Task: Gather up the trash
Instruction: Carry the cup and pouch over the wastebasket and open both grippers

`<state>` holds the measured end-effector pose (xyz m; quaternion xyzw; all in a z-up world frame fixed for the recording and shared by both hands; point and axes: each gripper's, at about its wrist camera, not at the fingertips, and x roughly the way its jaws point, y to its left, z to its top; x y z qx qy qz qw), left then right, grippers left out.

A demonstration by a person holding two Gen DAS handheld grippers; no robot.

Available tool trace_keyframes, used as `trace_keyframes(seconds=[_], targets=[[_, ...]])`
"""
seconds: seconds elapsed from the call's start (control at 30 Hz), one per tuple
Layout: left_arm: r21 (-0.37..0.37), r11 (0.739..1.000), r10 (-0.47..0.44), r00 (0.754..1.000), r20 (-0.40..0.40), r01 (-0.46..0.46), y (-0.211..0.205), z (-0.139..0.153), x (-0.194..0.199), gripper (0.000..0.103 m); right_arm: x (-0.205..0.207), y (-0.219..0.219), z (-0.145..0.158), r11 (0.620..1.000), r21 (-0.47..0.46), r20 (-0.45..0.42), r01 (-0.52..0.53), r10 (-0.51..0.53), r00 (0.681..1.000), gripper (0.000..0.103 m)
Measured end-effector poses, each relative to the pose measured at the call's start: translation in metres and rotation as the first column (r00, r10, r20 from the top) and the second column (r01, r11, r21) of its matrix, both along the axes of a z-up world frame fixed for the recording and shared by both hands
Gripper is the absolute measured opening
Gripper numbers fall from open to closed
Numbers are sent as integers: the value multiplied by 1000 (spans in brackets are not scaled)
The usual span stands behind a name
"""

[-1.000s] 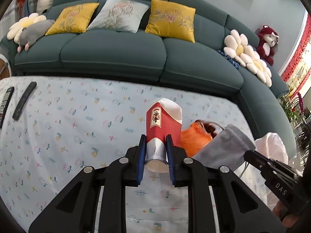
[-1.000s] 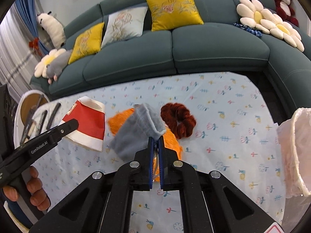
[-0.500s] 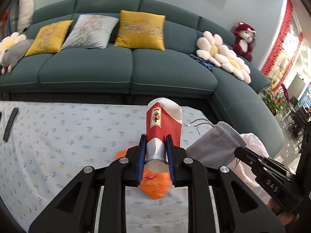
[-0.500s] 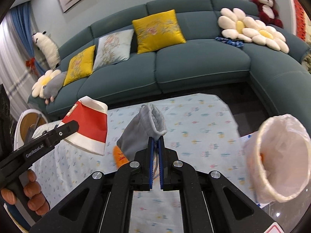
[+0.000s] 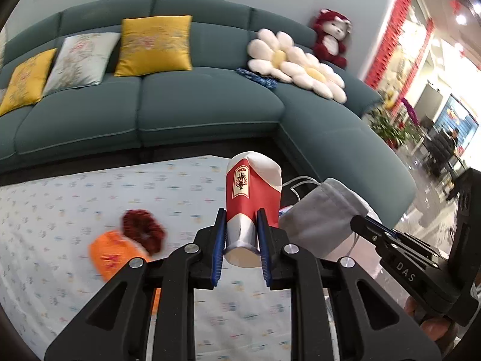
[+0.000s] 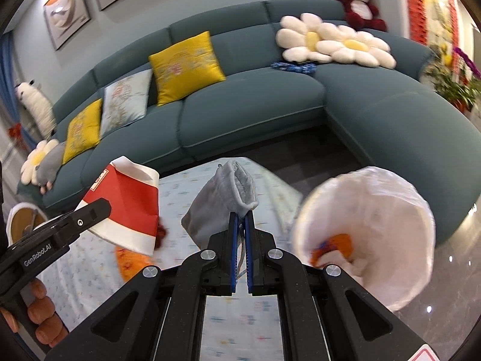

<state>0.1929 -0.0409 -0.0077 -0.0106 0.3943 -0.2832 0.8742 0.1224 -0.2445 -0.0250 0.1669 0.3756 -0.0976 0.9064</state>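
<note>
My left gripper point(image 5: 240, 237) is shut on a crumpled red and white paper cup point(image 5: 251, 194), held above the table; the cup also shows in the right wrist view point(image 6: 126, 201). My right gripper point(image 6: 240, 225) is shut on a grey cloth pouch point(image 6: 224, 200), also seen in the left wrist view point(image 5: 318, 219). A white bag-lined trash bin point(image 6: 369, 228) stands right of the pouch, with something orange inside. An orange bag point(image 5: 111, 252) and a dark red scrunchie point(image 5: 142, 230) lie on the floral tablecloth point(image 5: 90, 198).
A teal sectional sofa point(image 5: 195, 108) with yellow cushions, daisy pillows point(image 5: 300, 66) and a red plush toy curves behind the table. Dark floor lies between table and sofa. A round tray point(image 6: 21, 222) sits at the far left in the right wrist view.
Both grippers have swung right with their loads, toward the table's right end. The trash bin has come closer and larger in the right wrist view. The orange bag and scrunchie now lie left.
</note>
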Motion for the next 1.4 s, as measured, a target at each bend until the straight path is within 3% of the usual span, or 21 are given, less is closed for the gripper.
trace_keyframes(seconds=[0.33,0.8,0.87,0.93,1.0,1.1,1.4], targets=[[-11,990,-139,990,-32,138,-88,-10,-24,20,-31,-64,-12,994,1,-24,112,-112,993,5],[-57,972,-231,968,-94,227,-143,-31,-39,25,-55,-119,-35,973,29,-62,229,-227,972,5],[-61,972,-232,969,-90,227,-146,-33,-41,25,-55,-121,-38,971,33,-70,239,-236,969,8],[-48,975,-222,970,-96,219,-147,-35,-42,45,-56,-122,-40,966,32,-69,256,-254,965,11],[-36,980,-199,976,-85,197,-144,-36,-43,54,-55,-122,-39,965,36,-67,258,-255,965,13],[-22,983,-185,980,-77,184,-136,-36,-39,54,-55,-117,-37,968,32,-59,250,-248,967,20],[14,994,-108,992,-62,109,-90,-37,-20,57,-45,-96,-28,978,32,-41,207,-205,978,27]])
